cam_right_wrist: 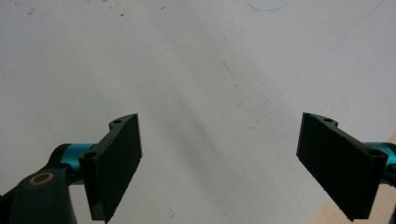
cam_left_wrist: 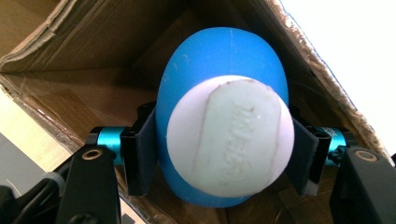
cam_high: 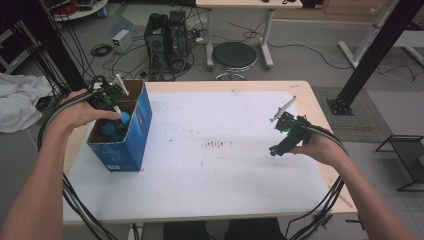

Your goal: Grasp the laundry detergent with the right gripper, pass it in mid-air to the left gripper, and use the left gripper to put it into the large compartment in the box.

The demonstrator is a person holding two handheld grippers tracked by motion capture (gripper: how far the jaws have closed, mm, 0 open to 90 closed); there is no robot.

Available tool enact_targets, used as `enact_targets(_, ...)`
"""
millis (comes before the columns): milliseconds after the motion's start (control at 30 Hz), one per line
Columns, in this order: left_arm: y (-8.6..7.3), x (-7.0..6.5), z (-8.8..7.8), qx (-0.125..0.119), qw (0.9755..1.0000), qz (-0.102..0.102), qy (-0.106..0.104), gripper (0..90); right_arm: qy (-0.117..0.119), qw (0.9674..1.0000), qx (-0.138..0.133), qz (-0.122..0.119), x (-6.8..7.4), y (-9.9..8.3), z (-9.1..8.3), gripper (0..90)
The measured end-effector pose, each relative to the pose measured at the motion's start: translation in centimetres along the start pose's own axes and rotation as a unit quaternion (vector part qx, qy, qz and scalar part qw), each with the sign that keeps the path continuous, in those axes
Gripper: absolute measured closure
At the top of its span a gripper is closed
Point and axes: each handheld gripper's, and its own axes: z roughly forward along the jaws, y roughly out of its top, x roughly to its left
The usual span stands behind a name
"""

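- Seen from the high view, the left gripper (cam_high: 118, 116) reaches down into the open blue cardboard box (cam_high: 131, 145) at the table's left edge, clamped on a blue-and-white object (cam_high: 123, 118) just inside the box mouth; the right gripper (cam_high: 278, 145) hovers well apart over the white table cover (cam_high: 220, 165), holding nothing.
- In the left gripper view, the object (cam_left_wrist: 229, 135) turns out to be a rounded blue body with a flat white face bearing raised lettering, too blurred to read. Both black pads (cam_left_wrist: 140, 154) press its blue sides, so the grip is firm, with brown box walls (cam_left_wrist: 60, 60) all around it.
- It looks like smooth, hard plastic: probably light and stiff, but slippery on its curved flanks. My judgement is that the widest part of the blue body, where the pads sit now, is the safest hold; nearer the dome it could squirt out.
- In the right gripper view, the jaws stand wide apart over bare white cover (cam_right_wrist: 210, 70), released and empty.
- The gripper views give contact and surface detail; the high view alone places the box on the table.
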Motion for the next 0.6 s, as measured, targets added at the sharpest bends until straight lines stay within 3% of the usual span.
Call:
enact_targets(67, 0.02, -0.26, 0.25, -0.013, 0.9998, -0.017, -0.002, 36.7, 0.006, 0.9999, -0.009, -0.008, -0.14, 0.01, 0.19, 13.3)
enact_targets(100, 0.07, -0.03, 0.11, 0.004, 1.0, 0.002, 0.0, 36.5, 0.006, 0.9999, -0.008, -0.006, -0.12, 0.0, 0.18, 13.3)
enact_targets(167, 0.09, -0.11, 0.3, 0.002, 1.0, -0.003, 0.0, 36.1, 0.005, 0.9999, -0.008, -0.004, -0.11, -0.02, 0.15, 13.3)
enact_targets(233, 0.11, 0.01, 0.24, 0.009, 0.9999, 0.005, 0.001, 36.1, 0.006, 0.9999, -0.008, -0.009, -0.2, -0.03, 0.17, 13.3)
enact_targets(333, 0.08, -0.23, 0.36, -0.008, 0.9999, -0.016, 0.0, 36.1, 0.004, 1.0, -0.006, -0.006, -0.19, -0.06, 0.18, 13.3)
enact_targets(367, 0.11, -0.08, 0.23, 0.002, 1.0, -0.003, 0.002, 36.1, 0.004, 1.0, -0.006, -0.004, -0.2, -0.07, 0.18, 13.3)
enact_targets(400, 0.09, -0.21, 0.27, -0.003, 0.9999, -0.011, 0.002, 36.1, 0.003, 1.0, -0.005, -0.001, -0.15, -0.08, 0.16, 13.3)
enact_targets(433, 0.12, -0.03, 0.06, 0.009, 1.0, 0.003, 0.001, 34.8, 0.004, 1.0, -0.005, -0.002, -0.17, -0.09, 0.15, 13.3)
enact_targets(533, 0.16, -0.1, -0.1, 0.008, 0.9999, 0.007, 0.003, 34.2, 0.003, 1.0, -0.006, -0.004, -0.17, -0.1, 0.18, 13.3)
enact_targets(567, 0.13, -0.36, 0.04, -0.006, 0.9999, -0.011, 0.001, 34.3, 0.003, 1.0, -0.006, -0.004, -0.14, -0.11, 0.2, 13.3)
enact_targets(600, 0.17, -0.15, -0.23, 0.009, 0.9999, 0.009, 0.004, 34.3, 0.005, 1.0, -0.005, -0.004, -0.15, -0.1, 0.17, 13.3)
